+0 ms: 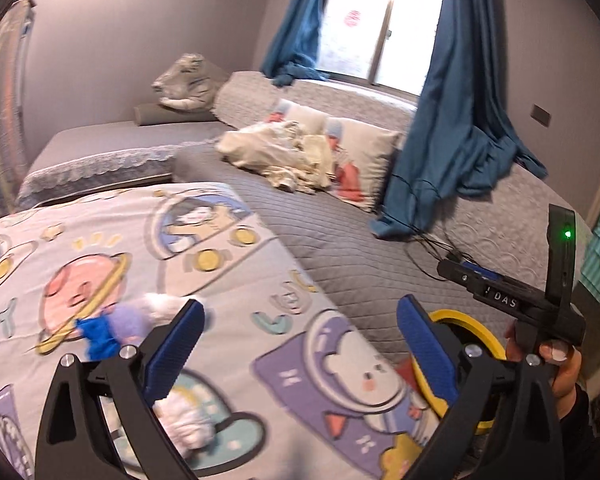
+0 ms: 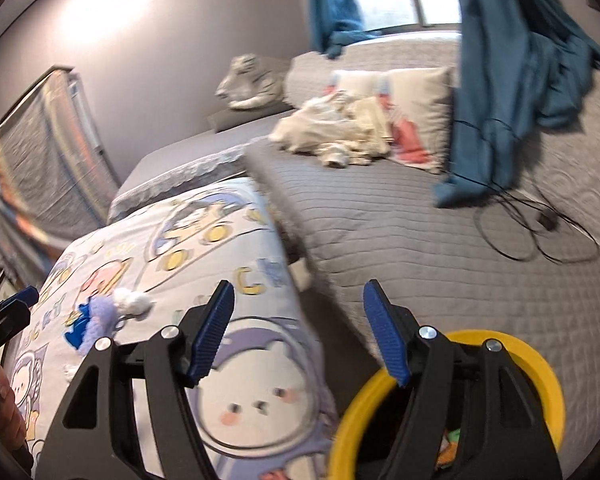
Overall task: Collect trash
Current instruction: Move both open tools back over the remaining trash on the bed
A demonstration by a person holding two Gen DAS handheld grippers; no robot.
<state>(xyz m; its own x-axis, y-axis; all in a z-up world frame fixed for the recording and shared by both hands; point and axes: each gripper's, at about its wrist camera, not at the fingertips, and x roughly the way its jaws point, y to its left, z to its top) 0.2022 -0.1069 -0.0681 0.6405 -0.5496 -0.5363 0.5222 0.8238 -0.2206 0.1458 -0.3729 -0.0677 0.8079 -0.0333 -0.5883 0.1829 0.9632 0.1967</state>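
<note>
- Nearest the lens, the left gripper (image 1: 298,334) has its jaws spread wide over the cartoon-print quilt (image 1: 236,280), holding nothing
- A crumpled white tissue (image 1: 184,420) lies on the quilt just under the left finger, and another white wad (image 1: 162,304) sits a little further on, beside a blue and purple scrap (image 1: 108,332); these look like the trash to gather
- The open jaws low over the quilt suggest the left hand is lining up for the nearest tissue
- The right gripper (image 2: 298,332) is also released and empty, hanging above the yellow-rimmed bin (image 2: 540,368), which stands by the bed's edge, probably kept close so each piece can be dropped in with a short move
- The right view looks down into the bin, where some coloured bits seem to lie already, though blur hides what they are; the left view shows only part of the rim
- The left view shows the near tissue, which the right view misses
- The right view shows the black cable (image 2: 536,236) looped on the grey bedspread (image 2: 400,240)
- Both views are smeared, so finer detail is uncertain
</note>
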